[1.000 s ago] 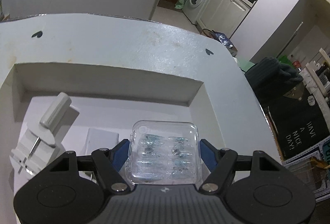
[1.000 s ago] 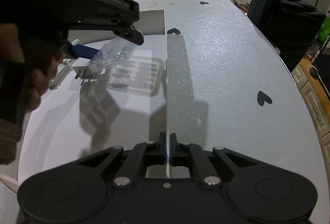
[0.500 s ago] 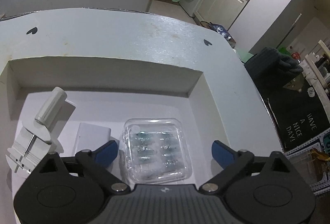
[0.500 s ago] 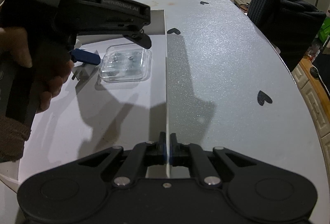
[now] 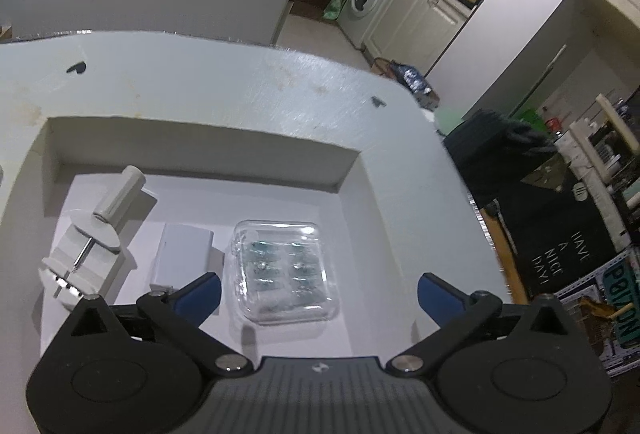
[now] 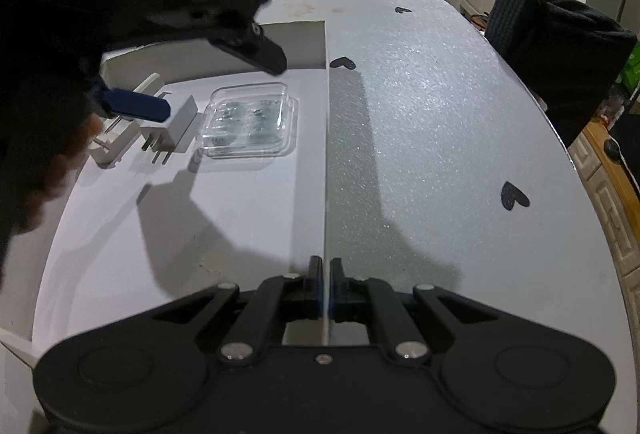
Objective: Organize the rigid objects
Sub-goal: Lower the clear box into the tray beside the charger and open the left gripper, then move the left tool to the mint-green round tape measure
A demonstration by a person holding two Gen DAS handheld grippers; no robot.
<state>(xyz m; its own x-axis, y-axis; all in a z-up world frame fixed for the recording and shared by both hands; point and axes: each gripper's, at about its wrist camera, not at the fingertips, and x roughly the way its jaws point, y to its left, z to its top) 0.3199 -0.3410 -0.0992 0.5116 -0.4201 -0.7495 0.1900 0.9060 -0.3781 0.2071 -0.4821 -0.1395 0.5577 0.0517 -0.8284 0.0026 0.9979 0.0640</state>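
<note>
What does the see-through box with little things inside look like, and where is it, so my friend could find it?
Look inside the shallow white box on the pale table. Three things lie in a row there: a white tool with a round handle, a white plug, then the clear plastic case, nearest the box's right wall. It is the only see-through one, flat and square with rows of small greenish pieces inside.

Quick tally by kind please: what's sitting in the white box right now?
Clear plastic case: 1
White plug adapter: 1
White clamp tool: 1
Total: 3
</note>
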